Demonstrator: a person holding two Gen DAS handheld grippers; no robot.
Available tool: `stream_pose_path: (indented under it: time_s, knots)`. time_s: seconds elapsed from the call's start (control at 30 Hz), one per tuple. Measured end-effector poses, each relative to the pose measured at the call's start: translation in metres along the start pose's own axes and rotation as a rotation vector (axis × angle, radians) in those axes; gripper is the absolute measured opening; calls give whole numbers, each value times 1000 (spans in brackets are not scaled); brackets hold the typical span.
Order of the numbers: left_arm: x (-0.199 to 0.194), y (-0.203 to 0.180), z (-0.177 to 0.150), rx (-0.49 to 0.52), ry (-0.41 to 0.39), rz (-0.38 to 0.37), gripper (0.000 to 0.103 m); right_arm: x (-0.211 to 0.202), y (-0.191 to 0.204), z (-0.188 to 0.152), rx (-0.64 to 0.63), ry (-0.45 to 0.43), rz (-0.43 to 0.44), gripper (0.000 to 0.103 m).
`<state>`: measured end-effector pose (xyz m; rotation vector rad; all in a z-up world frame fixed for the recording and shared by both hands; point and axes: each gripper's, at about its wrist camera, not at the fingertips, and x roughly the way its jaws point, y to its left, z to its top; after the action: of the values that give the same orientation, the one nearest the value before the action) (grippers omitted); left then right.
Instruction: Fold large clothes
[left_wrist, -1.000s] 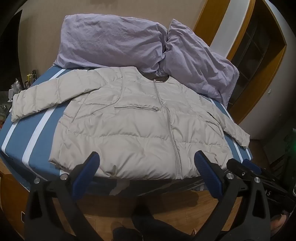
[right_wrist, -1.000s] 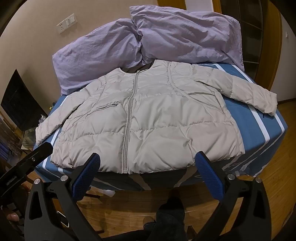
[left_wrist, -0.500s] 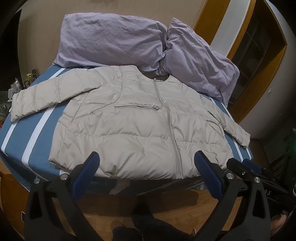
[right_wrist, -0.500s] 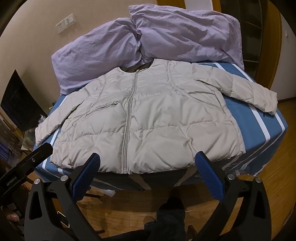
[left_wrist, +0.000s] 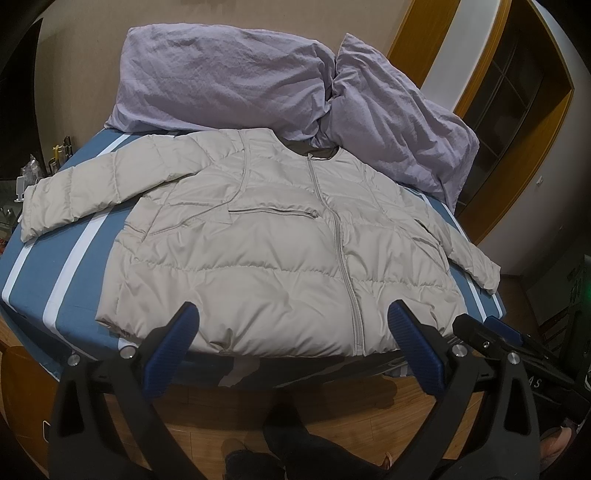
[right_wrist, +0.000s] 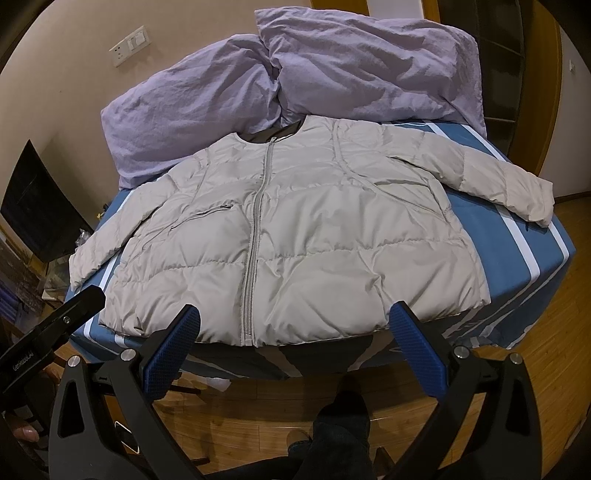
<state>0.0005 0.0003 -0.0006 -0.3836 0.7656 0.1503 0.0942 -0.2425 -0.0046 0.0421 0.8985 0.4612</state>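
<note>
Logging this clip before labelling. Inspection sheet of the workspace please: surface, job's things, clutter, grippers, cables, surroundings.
Surface: bed with a blue, white-striped sheet, jacket hem at its near edge.
Job's things: beige puffer jacket flat, front up, zipped, both sleeves spread, not yet folded.
Clutter: two purple pillows at the head, touching the collar.
Grippers: left hand-held gripper open, empty, off the jacket; right hand-held gripper open, empty, off the jacket.
Cables: nothing seen.
Surroundings: wood floor, wall socket, dark screen, small items beside the bed too blurred to tell.
</note>
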Motion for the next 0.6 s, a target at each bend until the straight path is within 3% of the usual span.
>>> stream_pose_path:
  time_s: [0.6]
  knots:
    - [0,0,0,0,3,1,101,-1,-6,-3,7,2,4,102]
